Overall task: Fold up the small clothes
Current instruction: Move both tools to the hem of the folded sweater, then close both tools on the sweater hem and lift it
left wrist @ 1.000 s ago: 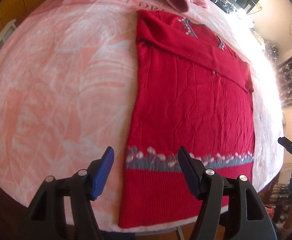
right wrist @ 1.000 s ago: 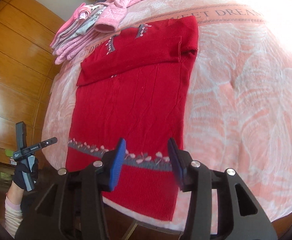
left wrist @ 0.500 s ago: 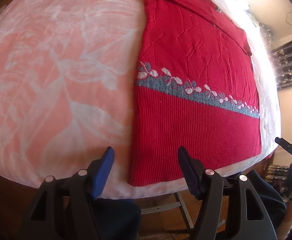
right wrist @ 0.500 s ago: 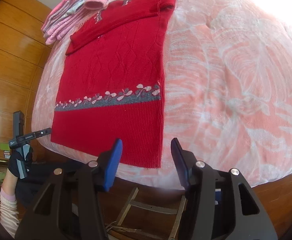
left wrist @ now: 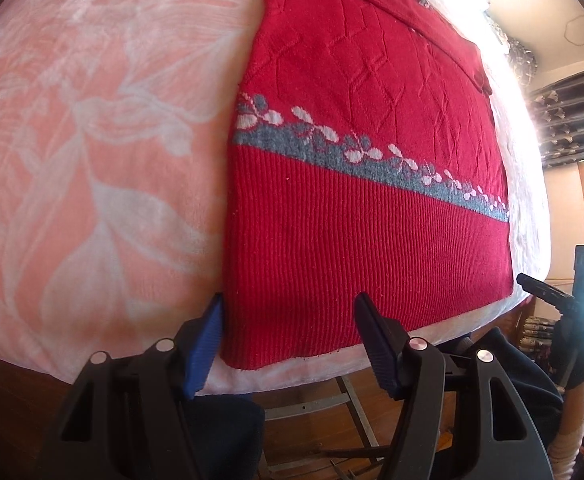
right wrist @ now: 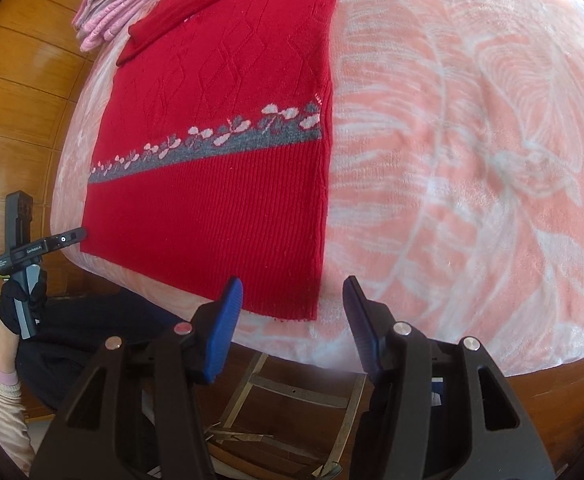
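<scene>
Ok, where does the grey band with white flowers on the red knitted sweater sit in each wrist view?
Left wrist: the grey flowered band crosses the picture's middle, sloping down to the right, above the open left gripper.
Right wrist: the band lies left of centre, sloping down to the left, above the open right gripper.
Shared landmark: the red knitted sweater's ribbed hem.

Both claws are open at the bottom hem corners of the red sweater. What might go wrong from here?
1. The hem lies flat on the plush pink blanket, so the left claw or right claw may pinch blanket pile along with the red sweater.
2. The sleeves look folded loosely across the top; lifting the hem unevenly may shift them.
3. The hem sits near the table edge and might slide off.
</scene>
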Available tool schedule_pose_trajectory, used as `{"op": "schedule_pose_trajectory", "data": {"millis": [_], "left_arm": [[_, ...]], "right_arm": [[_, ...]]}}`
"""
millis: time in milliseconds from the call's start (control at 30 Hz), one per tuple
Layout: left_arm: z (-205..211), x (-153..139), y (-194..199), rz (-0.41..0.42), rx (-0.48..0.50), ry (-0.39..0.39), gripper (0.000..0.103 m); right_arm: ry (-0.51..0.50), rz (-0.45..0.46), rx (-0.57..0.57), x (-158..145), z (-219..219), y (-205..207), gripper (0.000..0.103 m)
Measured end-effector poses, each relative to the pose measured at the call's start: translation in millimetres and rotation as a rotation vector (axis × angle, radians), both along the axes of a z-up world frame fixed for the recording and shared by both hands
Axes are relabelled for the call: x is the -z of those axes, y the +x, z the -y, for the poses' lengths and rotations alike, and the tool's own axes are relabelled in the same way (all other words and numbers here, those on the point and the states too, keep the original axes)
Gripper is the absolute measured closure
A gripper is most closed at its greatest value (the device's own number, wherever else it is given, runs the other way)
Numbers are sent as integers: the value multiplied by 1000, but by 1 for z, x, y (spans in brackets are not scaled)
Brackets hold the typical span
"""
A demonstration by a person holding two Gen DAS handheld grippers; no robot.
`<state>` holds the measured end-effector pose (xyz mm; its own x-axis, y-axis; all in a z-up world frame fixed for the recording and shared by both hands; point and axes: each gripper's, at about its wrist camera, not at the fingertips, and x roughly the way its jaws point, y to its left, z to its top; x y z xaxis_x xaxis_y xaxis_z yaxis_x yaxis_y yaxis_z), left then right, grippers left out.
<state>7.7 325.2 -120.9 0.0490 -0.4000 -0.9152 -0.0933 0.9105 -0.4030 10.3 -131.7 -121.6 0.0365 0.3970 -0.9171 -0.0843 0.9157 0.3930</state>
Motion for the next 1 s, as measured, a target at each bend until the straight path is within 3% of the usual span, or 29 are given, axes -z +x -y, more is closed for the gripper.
{"op": "schedule_pose_trajectory", "data": {"millis": [200,300,433,500,567,700,1000], "left_arm": [[1,0,0,4,1,-18,38],[3,-1,0,8,9,-9,46],[5,-2,0,12,16,-14,52],[5,-2,0,13,15,-14,61],[4,-2,0,15,11,-11,72],[-2,-3,-1,20,-19,-57,90],[-8,-34,1,117,-79,-144,94]], "right_arm": [[-20,-34,7,17,-1,2,51],[-17,-31,5,17,-1,4,52],[-14,-25,-5,17,-6,4,63],[-6,-24,-12,18,-8,4,74],[13,-26,-20,17,-11,3,92],[6,-1,-45,9,-18,1,96],[106,61,15,-25,-3,5,97]]}}
